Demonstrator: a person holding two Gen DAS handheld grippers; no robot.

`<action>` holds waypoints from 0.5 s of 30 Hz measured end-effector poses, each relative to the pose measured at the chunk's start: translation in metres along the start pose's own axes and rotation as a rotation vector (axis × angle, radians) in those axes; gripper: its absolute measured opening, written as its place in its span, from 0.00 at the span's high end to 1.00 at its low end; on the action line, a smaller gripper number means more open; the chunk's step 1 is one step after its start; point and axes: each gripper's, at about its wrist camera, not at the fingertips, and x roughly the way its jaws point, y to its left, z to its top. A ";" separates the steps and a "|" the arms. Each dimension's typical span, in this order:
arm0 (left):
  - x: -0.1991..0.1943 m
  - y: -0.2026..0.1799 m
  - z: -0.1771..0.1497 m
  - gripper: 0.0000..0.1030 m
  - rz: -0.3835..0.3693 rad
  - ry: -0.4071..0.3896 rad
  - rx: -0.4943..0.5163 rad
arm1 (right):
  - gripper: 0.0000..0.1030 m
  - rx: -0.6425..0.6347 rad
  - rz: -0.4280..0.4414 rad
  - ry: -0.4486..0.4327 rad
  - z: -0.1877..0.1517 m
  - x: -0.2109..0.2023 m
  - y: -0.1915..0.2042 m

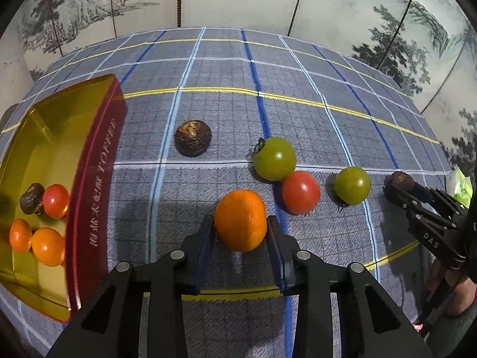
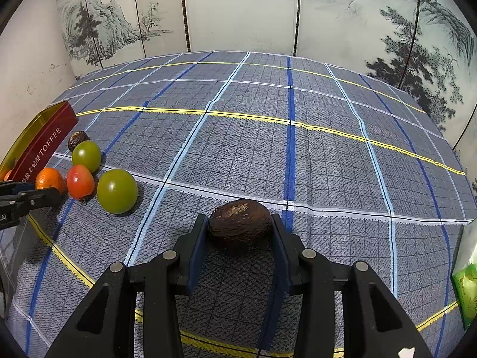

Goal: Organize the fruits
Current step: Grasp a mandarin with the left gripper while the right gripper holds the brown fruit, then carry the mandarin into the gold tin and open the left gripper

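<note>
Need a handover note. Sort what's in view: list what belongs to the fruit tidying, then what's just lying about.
Job:
left gripper shut on orange
right gripper shut on brown fruit
two green tomatoes
red tomato
loose brown fruit
toffee tin, four fruits inside

Lying about:
green packet
checked cloth
painted screen

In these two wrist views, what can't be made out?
- Toffee tin: near end cut by the left view's edge; in the right view its wall hides the contents.
- Green packet: cut off by the right edge in both views.
- Orange and dark brown fruit: undersides hidden; lifted or resting, cannot tell.
- Person: only a sliver at the left view's right edge.
</note>
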 end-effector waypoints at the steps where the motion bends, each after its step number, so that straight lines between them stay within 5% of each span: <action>1: -0.003 0.002 0.001 0.65 0.001 -0.006 -0.001 | 0.62 0.000 0.000 0.000 0.000 0.000 0.000; 15: -0.036 0.023 0.009 0.65 0.018 -0.064 -0.021 | 0.62 0.000 0.000 0.000 0.000 0.000 0.001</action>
